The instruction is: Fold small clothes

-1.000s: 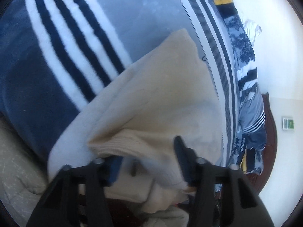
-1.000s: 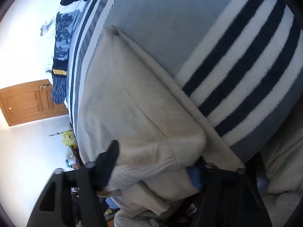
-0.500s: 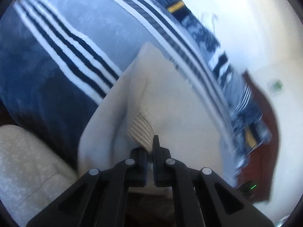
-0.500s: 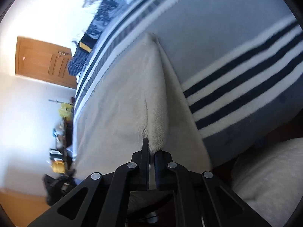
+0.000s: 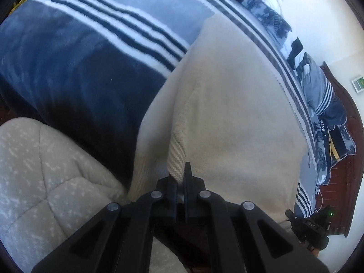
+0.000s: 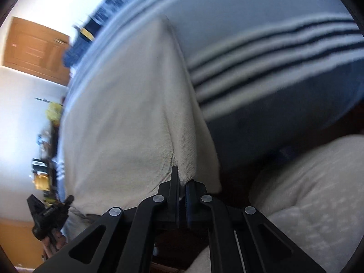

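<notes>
Cream knitted sweater [image 5: 229,104] lies spread on the striped blue-and-white fleece blanket [image 5: 95,45] that covers the bed, its long axis running away from both cameras toward the far side of the blanket. Near ribbed edge lifted. Left hand-held gripper [image 5: 180,177]: jaws closed tight, pinching a ribbed corner of the sweater's near edge; fabric bunches into a ridge just beyond the tips. Right hand-held gripper [image 6: 182,179]: jaws likewise closed on the opposite near corner of the sweater, a fold rising from the pinch; this view is motion-blurred. Pale quilted cushion [image 5: 43,170] sits just beside the sweater's near edge, at lower left in the left view and lower right in the right view. Beyond the sweater's far edge, a row of dark blue and striped clothes [image 5: 318,95] along the blanket's margin. Brown wooden door [image 6: 38,50] stands well beyond the sweater, past the bed. Nothing lies on top of the sweater.
</notes>
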The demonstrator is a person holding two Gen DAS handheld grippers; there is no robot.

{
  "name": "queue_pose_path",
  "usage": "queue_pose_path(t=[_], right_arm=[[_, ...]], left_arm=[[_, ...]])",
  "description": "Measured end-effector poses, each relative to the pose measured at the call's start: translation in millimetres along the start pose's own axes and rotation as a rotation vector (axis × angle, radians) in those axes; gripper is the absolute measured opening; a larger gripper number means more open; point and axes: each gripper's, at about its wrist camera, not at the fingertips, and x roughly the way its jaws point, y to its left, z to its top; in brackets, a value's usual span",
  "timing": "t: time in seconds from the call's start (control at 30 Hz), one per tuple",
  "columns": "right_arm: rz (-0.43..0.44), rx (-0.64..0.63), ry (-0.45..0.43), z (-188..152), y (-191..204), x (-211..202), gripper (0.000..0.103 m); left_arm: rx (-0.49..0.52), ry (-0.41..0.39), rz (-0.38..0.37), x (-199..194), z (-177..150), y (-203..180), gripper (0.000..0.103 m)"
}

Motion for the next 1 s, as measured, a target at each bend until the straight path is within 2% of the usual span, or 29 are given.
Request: queue_pose_path(t=[0.07,0.13,0.27,0.3,0.33,0.37,0.43,0.47,0.53,0.6,0.7,0.77,0.9,1.0], right_arm=[[-0.032,-0.051,-0.026,1.1,10.5,-4.7,0.004],[-0.059,-0.078,-0.036,4.6,18.3,-2.6,0.004],[-0.096,-0.040,0.023,6.0,11.4,18.3,0.008],[-0.099,-0.031,0.022,6.9,10.1,17.0,0.010],[-0.098,-0.029,0.010,7.2,10.5,13.1,0.016],[-0.100,-0.027,-0.002,6.2,11.2,8.6,0.031],[-0.095,-0.027,-0.052,6.6,15.5,-5.3,0.050],[-0.085,-0.035,-0.083,6.7,18.6,-14.1,0.056],[-0.079,-0.053,-0.146,8.4,26.7,-31.6,0.062],[-0.056,-0.105,-0.196,13.8,37.2,-45.9,0.066],[-0.045,-0.208,-0.231,33.5,61.1,-55.5,0.073],[-0.051,-0.252,-0.257,51.1,76.2,-57.0,0.082],[-0.037,-0.264,-0.284,94.1,91.5,-47.9,0.083],[-0.143,-0.296,-0.228,132.4,97.9,-24.7,0.083]], left_arm=[[0.031,-0.012,0.032,-3.5,-3.2,-5.3,0.004],[0.041,0.014,0.077,3.6,-7.0,-2.6,0.006],[0.074,0.019,0.147,6.3,-8.7,-5.0,0.014],[0.078,0.008,0.166,2.9,-11.1,-6.8,0.024],[0.081,-0.033,0.188,-6.9,-13.1,-8.8,0.036],[0.084,-0.068,0.185,-15.6,-13.8,-11.6,0.041],[0.099,-0.182,0.146,-43.8,-16.7,-17.2,0.055],[0.111,-0.223,0.137,-56.0,-18.2,-19.5,0.059],[0.135,-0.277,0.135,-71.3,-17.1,-25.1,0.070],[0.174,-0.315,0.134,-80.2,-4.8,-35.3,0.074],[0.221,-0.306,0.127,-74.5,32.8,-58.3,0.077],[0.227,-0.302,0.127,-62.7,58.7,-69.7,0.080],[0.222,-0.270,0.112,-35.9,106.1,-85.6,0.081],[0.213,-0.219,0.119,-7.6,144.3,-89.2,0.081]])
